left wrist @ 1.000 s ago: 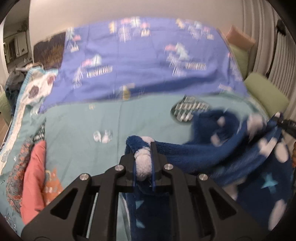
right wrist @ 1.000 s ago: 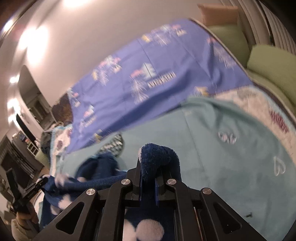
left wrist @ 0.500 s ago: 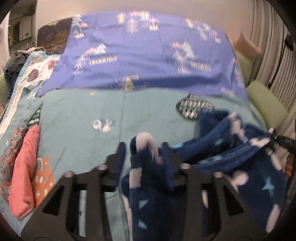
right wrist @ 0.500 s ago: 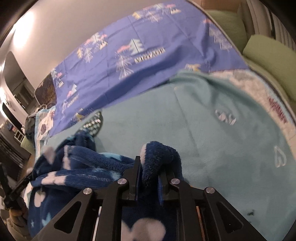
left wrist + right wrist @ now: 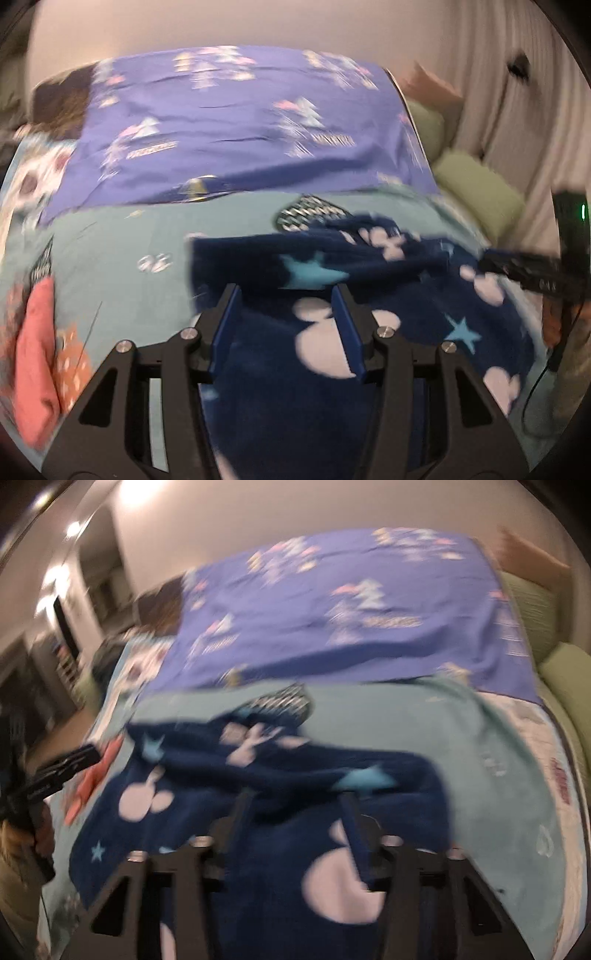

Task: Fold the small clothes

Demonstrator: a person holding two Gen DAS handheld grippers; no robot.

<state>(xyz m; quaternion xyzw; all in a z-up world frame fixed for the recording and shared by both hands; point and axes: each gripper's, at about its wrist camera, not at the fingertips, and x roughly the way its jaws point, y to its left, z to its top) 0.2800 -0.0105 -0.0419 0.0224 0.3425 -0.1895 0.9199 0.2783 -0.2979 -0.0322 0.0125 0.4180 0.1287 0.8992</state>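
A dark blue fleece garment (image 5: 369, 295) with white mouse heads and light blue stars lies on the teal bedspread (image 5: 122, 236), its far edge folded over. My left gripper (image 5: 286, 299) is open and empty just above its left part. My right gripper (image 5: 297, 805) is open and empty above its right part, the garment (image 5: 258, 775) spread beneath. Each gripper shows at the side of the other's view: the right one (image 5: 524, 269) and the left one (image 5: 55, 771). Both views are motion-blurred.
A purple printed sheet (image 5: 240, 122) covers the far half of the bed. A folded pink garment (image 5: 33, 350) lies at the left edge. A small dark patterned item (image 5: 314, 214) sits beyond the fleece. Green cushions (image 5: 480, 192) and a curtain stand at the right.
Both grippers were shut on the fleece's edges; they have opened and let go. The garment now lies flat on the bed with its far edge folded over.
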